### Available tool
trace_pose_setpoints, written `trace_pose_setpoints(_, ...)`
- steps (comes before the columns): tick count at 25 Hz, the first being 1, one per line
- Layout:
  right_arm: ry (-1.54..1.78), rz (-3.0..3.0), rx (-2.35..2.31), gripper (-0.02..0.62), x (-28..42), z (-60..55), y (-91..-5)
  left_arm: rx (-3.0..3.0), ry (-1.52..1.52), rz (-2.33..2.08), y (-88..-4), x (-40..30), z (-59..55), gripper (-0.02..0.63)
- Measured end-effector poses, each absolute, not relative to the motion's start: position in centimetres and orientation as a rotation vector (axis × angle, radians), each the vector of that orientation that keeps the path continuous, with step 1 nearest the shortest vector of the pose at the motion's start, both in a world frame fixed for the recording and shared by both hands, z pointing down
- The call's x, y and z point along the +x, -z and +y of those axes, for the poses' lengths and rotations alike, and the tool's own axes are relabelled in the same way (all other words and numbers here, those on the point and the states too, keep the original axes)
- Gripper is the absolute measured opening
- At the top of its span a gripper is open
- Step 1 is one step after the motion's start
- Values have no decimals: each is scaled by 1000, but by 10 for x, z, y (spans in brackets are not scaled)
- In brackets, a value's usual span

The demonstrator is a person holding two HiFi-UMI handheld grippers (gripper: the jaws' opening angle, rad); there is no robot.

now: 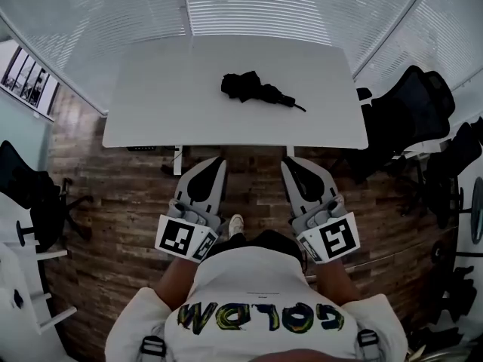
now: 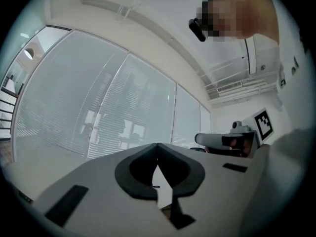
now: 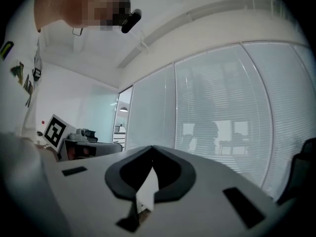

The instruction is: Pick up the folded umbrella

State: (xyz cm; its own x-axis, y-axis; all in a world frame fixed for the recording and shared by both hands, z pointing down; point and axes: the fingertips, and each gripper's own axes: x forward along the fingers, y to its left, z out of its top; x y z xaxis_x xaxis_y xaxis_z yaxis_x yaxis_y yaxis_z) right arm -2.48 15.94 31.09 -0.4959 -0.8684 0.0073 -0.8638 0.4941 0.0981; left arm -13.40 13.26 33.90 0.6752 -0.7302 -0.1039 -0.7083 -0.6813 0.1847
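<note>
In the head view the folded black umbrella [image 1: 255, 89] lies on the white table [image 1: 151, 104], a little right of the middle, its thin handle end pointing right. Both grippers are held over the wooden floor, short of the table's near edge and apart from the umbrella. My left gripper [image 1: 219, 160] has its jaws together with nothing between them, tips meeting [image 2: 157, 145]. My right gripper [image 1: 287, 160] is shut and empty as well [image 3: 151, 146]. Both point level toward the table. Neither gripper view shows the umbrella clearly.
Black office chairs [image 1: 419, 111] stand at the table's right end, and another chair [image 1: 30, 191] sits at the left by white furniture. Glass walls with blinds [image 1: 302, 6] close off the far side. Wooden floor [image 1: 113, 202] lies between me and the table.
</note>
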Motion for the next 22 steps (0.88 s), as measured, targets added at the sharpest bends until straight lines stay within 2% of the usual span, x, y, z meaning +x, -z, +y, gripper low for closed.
trace_pose_setpoints(11,71,-2663,1567,11,-5,72,-325,2739,240,-1180,-348,-120,47,9)
trace_pose_setpoints(22,82,-2679,1593,11,89,-59,-320,2783,229,-1177,-335,-28,-86,9)
